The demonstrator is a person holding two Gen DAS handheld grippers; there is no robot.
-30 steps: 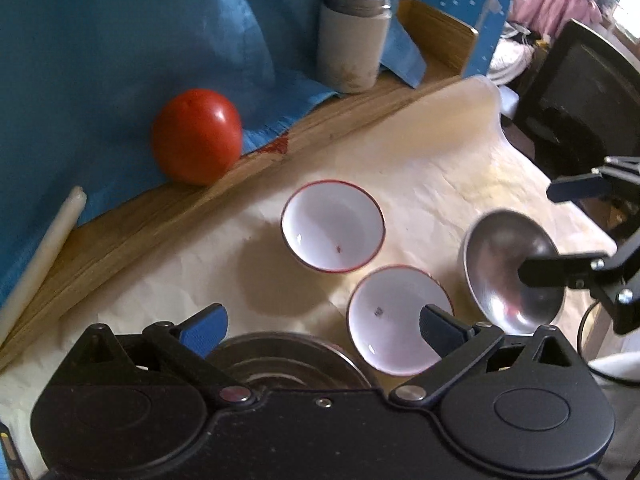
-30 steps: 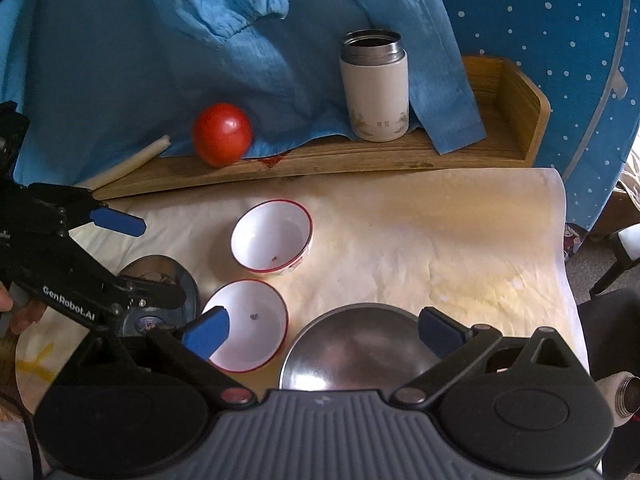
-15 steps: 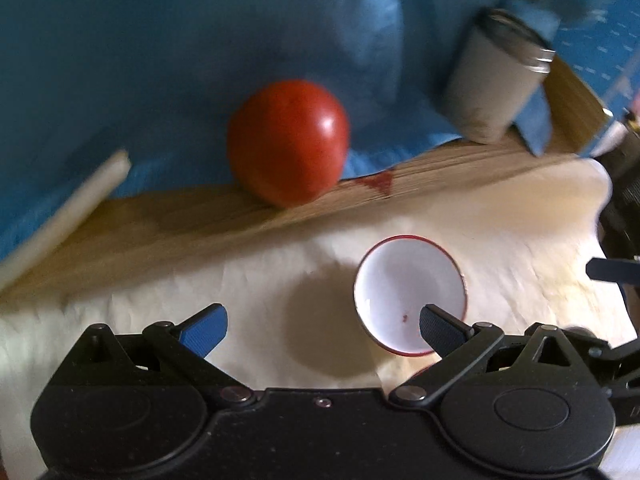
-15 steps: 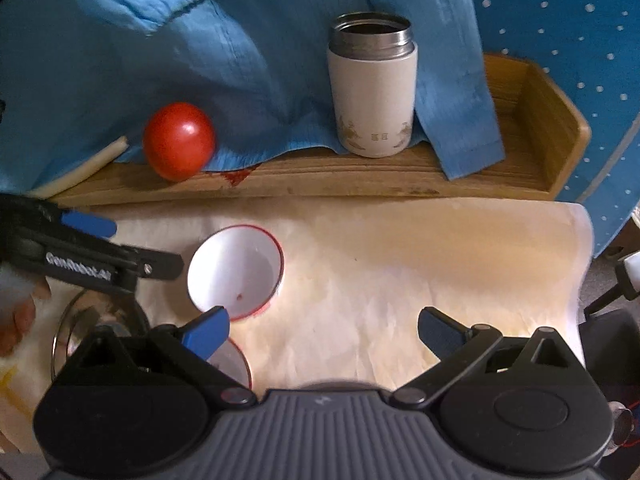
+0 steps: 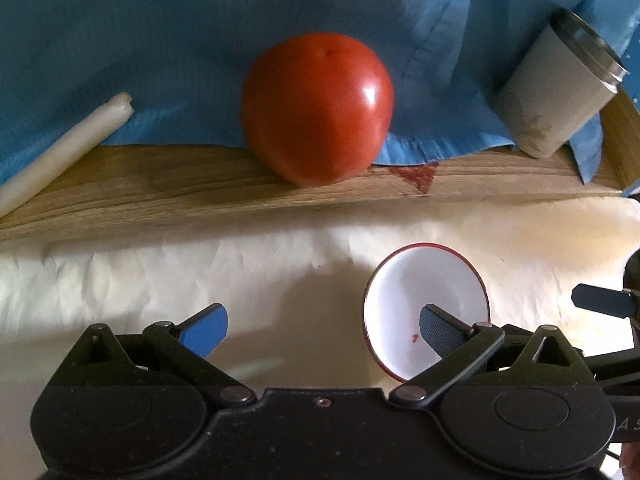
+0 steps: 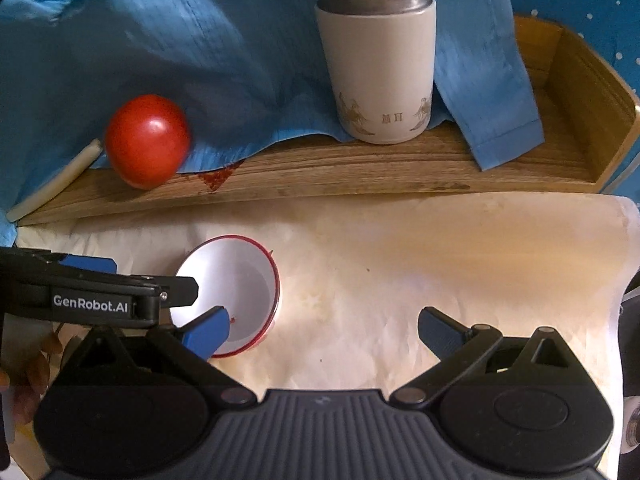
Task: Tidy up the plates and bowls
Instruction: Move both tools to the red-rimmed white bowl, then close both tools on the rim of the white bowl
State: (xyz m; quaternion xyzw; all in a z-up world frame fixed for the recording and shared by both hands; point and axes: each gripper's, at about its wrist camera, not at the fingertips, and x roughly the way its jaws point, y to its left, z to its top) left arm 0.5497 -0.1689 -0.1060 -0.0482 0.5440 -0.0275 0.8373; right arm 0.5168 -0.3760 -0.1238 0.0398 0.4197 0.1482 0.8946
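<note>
Across the paper-covered table (image 6: 440,248), with the wooden tray (image 6: 360,168) running along its far edge and carrying the thermos (image 6: 376,60) and the tomato (image 5: 316,108), both tools are hanging spread wide and gripping nothing — the left gripper (image 5: 320,328) with one finger over the bowl, the right gripper (image 6: 324,332) just beside it. The red-rimmed white bowl (image 6: 236,292) is sitting upright on the paper towards the left edge, so the step in hand is probably reaching for it — next, one pad inside the rim, one outside, then squeezing

one bowl (image 6: 236,292), one tomato (image 6: 147,141), one flask (image 6: 378,56), two hand-held grippers (image 6: 324,330)
</note>
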